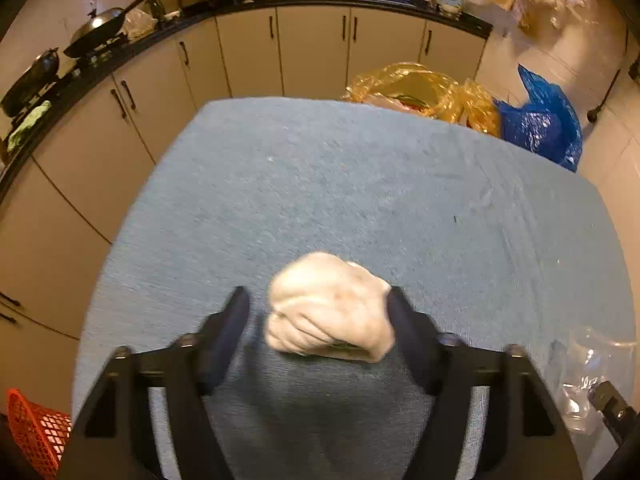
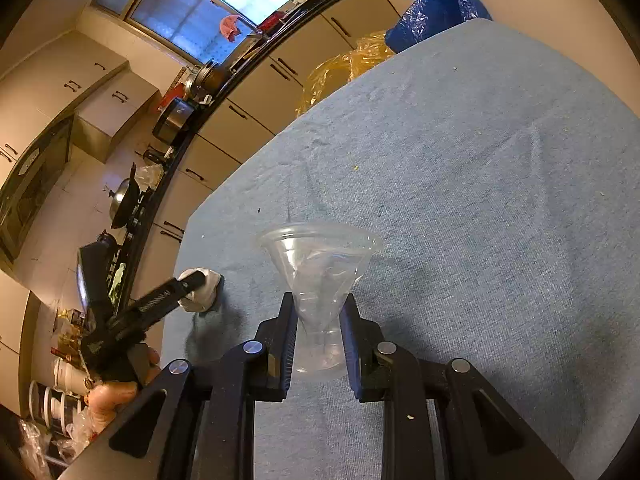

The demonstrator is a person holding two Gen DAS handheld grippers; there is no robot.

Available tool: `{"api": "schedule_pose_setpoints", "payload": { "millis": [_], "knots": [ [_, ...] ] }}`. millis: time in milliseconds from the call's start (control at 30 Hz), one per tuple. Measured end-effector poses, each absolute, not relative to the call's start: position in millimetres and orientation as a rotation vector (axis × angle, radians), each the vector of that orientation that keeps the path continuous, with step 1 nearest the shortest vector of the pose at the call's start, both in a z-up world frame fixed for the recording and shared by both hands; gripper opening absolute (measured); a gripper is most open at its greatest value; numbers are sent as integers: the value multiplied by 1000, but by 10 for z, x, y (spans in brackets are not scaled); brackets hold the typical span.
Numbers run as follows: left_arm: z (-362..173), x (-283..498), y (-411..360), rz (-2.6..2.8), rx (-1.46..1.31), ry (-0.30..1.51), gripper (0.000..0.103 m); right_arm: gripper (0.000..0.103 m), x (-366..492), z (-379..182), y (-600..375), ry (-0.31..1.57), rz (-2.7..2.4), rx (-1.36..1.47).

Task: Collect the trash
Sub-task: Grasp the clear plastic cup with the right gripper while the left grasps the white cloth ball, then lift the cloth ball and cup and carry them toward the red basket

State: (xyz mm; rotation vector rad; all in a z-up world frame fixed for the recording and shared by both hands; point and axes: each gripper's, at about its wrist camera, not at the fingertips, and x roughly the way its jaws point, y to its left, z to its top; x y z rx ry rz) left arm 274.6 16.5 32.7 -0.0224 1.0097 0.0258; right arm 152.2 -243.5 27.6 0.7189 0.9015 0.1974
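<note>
Blue-covered table (image 1: 360, 184) lies mostly bare; yellow bag (image 1: 420, 88) and blue bag (image 1: 540, 124) crowd its far edge.

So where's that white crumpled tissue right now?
The tissue lies on the blue tablecloth between the left gripper fingers, near the table's left edge, left of the clear cup.

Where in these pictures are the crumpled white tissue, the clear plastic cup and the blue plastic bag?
crumpled white tissue (image 1: 330, 308), left wrist view, its middle.
clear plastic cup (image 2: 320, 268), right wrist view, its squeezed wall.
blue plastic bag (image 1: 540, 124), left wrist view, its front.
</note>
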Motion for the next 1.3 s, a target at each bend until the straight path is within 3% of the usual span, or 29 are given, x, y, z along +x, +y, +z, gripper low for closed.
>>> {"api": "schedule_pose_setpoints", "payload": {
  "millis": [167, 567, 800, 1300],
  "knots": [
    [324, 2579, 108, 16, 0, 981, 37, 23, 1483, 301, -2432, 898, 202, 702],
    [1144, 1011, 39, -108, -16, 794, 36, 23, 1171, 763, -2303, 798, 196, 625],
    [1575, 37, 21, -147, 1, 695, 36, 23, 432, 1026, -2102, 750, 273, 539],
    [1657, -1403, 167, -236, 15, 596, 36, 23, -852, 1349, -1966, 649, 375, 459]
  ]
}}
